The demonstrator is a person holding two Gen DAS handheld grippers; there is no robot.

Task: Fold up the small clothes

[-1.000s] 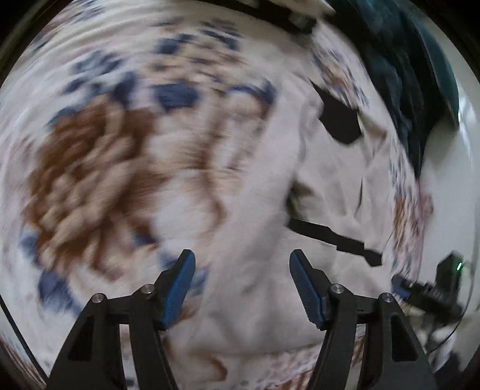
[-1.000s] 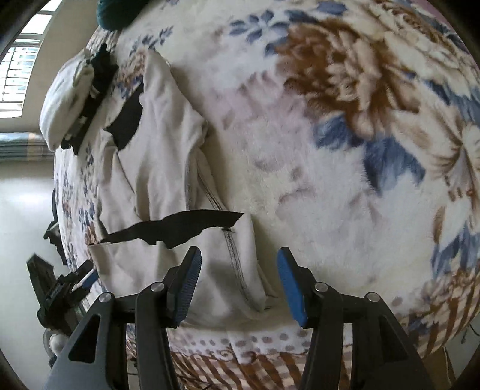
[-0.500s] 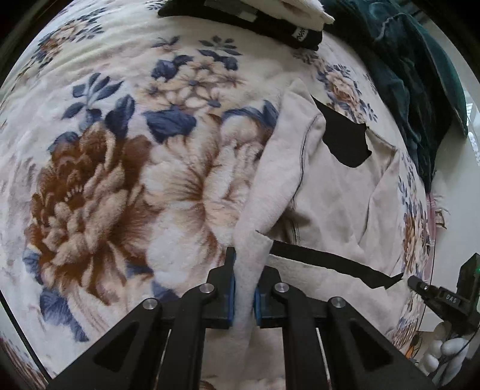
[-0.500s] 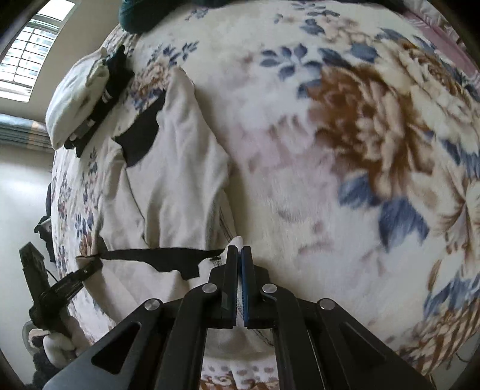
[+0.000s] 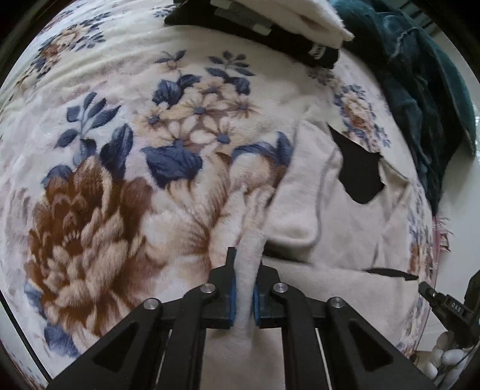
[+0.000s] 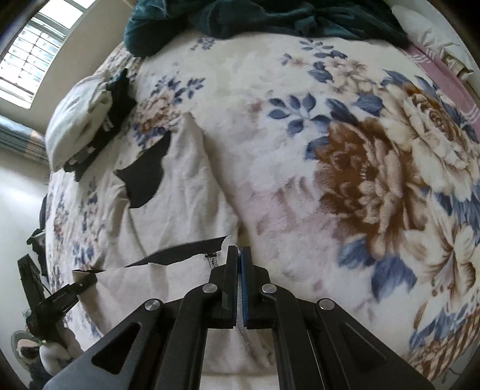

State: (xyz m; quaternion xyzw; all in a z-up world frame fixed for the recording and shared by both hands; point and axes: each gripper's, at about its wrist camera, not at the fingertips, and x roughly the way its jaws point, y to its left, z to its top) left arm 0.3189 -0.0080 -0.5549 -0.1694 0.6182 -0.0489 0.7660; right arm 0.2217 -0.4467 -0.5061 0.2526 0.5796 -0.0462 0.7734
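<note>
A cream garment (image 5: 339, 237) with black patches lies spread on a floral blanket (image 5: 120, 168). My left gripper (image 5: 244, 279) is shut on a raised fold of its near left edge, and the cloth stands up between the blue pads. In the right wrist view the same cream garment (image 6: 186, 192) stretches away to the left. My right gripper (image 6: 240, 270) is shut on its near right edge, with stitched hem showing between the pads. Both held edges are lifted off the floral blanket (image 6: 345, 144). The other gripper (image 5: 447, 303) shows at the right margin of the left wrist view.
A stack of folded black and white clothes (image 5: 270, 27) lies at the far end of the bed. Beside it is a dark teal blanket (image 5: 426, 84). The same folded stack (image 6: 87, 126) and a window (image 6: 33, 51) appear upper left in the right wrist view. The bed's edge runs past the garment.
Both grippers were open over the garment's near edge a second ago. They closed on the cloth and have since lifted it, bunching the near edge upward.
</note>
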